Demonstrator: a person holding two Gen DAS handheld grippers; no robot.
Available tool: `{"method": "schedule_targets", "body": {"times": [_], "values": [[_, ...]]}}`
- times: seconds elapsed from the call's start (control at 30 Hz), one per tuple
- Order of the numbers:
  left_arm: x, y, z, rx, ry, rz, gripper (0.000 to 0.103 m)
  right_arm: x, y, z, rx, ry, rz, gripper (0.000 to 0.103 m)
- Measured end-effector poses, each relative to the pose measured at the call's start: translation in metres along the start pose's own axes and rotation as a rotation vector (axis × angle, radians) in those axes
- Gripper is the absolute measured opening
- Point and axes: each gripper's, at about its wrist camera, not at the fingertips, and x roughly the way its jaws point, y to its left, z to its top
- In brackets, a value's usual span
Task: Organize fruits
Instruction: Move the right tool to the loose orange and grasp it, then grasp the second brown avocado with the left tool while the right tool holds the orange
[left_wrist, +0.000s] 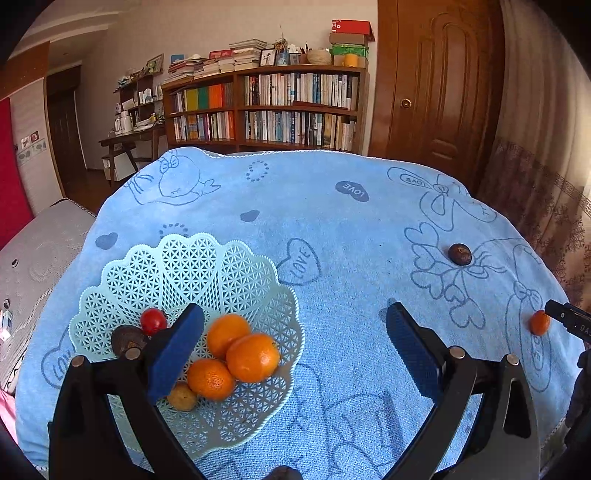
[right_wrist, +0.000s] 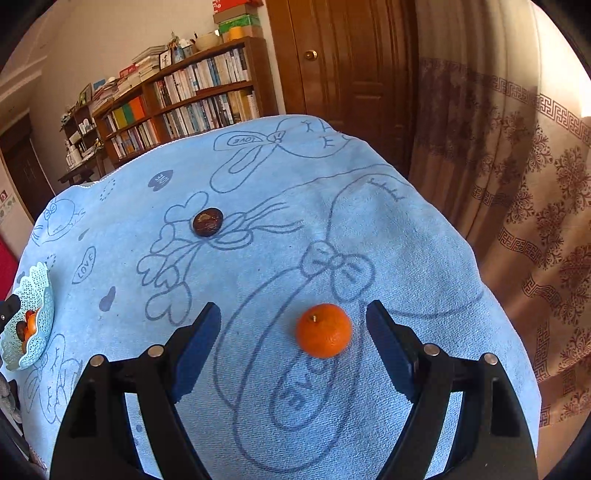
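Left wrist view: the left gripper (left_wrist: 295, 350) has its jaws apart and empty, above the towel (left_wrist: 351, 229). The basket (left_wrist: 184, 280) at 8 o'clock holds three oranges (left_wrist: 253, 357), a tomato (left_wrist: 153, 320), a dark fruit (left_wrist: 127, 340) and a yellowish fruit (left_wrist: 182, 397). A chestnut (left_wrist: 459, 254) lies at 2 o'clock.

Right wrist view: the right gripper (right_wrist: 293, 343) is spread wide, with a mandarin (right_wrist: 324, 330) on the towel between its fingers, nearer the right one and touching neither. The chestnut lies at 11 o'clock, the basket at 9 o'clock.

— How does the left gripper (left_wrist: 295, 350) stand?
— Jaws spread wide, nothing between the blue pads (left_wrist: 177, 347).
— And the right gripper (right_wrist: 293, 343)?
— Also wide apart, tilted downward.
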Motion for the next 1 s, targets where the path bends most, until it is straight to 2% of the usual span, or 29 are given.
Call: {"method": "schedule_targets", "body": {"times": [0.17,0.23,0.3,0.37,0.43,0.5,0.77,1.0], "values": [[0.003,-0.005,-0.002,0.005,0.013,-0.010,0.100,0.018,-0.009,-0.001,0.019,0.041,-0.012,0.080],[0.004,-0.007,-0.004,0.008,0.018,-0.009,0.100,0.027,-0.008,-0.002,0.002,0.061,-0.033,0.077],[0.006,-0.009,-0.005,0.010,0.024,-0.011,0.100,0.036,-0.008,-0.003,-0.016,0.091,-0.054,0.062],[0.008,-0.012,-0.005,0.012,0.034,-0.020,0.100,0.043,-0.008,-0.007,-0.025,0.120,-0.046,0.053],[0.012,-0.017,-0.005,0.016,0.046,-0.026,0.100,0.044,-0.007,-0.010,-0.043,0.117,-0.048,0.052],[0.016,-0.023,-0.005,0.027,0.058,-0.033,0.100,0.044,-0.006,-0.010,-0.054,0.118,-0.039,0.040],[0.027,-0.062,0.004,0.092,0.075,-0.072,0.100,0.033,-0.004,0.001,-0.069,0.086,0.011,0.039],[0.054,-0.108,0.020,0.122,0.091,-0.124,0.100,0.031,-0.002,0.013,-0.076,0.048,0.071,0.039]]}}
